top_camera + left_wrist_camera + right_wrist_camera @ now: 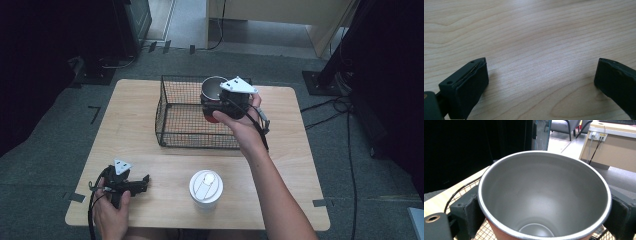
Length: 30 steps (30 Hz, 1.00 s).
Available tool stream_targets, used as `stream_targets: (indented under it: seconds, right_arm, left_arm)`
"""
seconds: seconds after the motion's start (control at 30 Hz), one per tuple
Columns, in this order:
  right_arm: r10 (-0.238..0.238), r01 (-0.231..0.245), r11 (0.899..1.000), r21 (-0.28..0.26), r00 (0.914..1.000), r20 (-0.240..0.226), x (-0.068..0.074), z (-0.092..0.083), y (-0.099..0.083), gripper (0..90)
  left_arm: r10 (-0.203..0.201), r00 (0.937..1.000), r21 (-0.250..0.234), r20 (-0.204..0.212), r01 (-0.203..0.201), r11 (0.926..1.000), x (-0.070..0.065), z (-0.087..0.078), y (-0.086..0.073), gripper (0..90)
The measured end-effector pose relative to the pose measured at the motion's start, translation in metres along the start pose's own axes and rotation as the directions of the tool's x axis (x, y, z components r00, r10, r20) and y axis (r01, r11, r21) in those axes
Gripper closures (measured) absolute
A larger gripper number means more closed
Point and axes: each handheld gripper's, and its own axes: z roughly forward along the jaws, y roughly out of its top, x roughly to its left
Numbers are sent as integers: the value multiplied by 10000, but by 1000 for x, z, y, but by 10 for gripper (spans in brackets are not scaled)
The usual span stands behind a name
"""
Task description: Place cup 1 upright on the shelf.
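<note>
A red cup (212, 91) with a bare steel inside hangs over the right end of the black wire basket (172, 107). My right gripper (214, 104) is shut on it, with one pad on each side of its wall. In the right gripper view the cup (544, 195) stands upright and empty between the jaws of the right gripper (544, 218), with the basket's mesh below. At the table's front left my left gripper (145, 180) lies low on the wood, pointing right. Its jaws stand wide apart in the left gripper view (541, 82), with bare tabletop between them.
A white tumbler with a lid (205, 188) stands at the front middle of the wooden table (130, 130). The basket sits at the back centre. Cables and dark stands lie on the grey floor around the table.
</note>
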Motion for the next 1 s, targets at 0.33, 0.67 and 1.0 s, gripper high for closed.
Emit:
stream_targets:
  seconds: [0.33, 0.67, 1.0]
  right_arm:
    - [216, -210, 9993, 306, 9996, -175, 0, 40, -7, 71]
    - [157, -140, 9975, 700, 9996, -239, 4, 81, -21, 70]
    - [316, -264, 9964, 806, 9975, -629, 1, 115, -39, 70]
  left_arm:
    - [-4, 10000, -14, -10, 4, 10000, 0, 0, 0, 0]
    - [-23, 10000, -26, 0, 23, 10000, 0, 0, 0, 0]
    - [-1, 10000, -9, 1, 1, 10000, 0, 0, 0, 0]
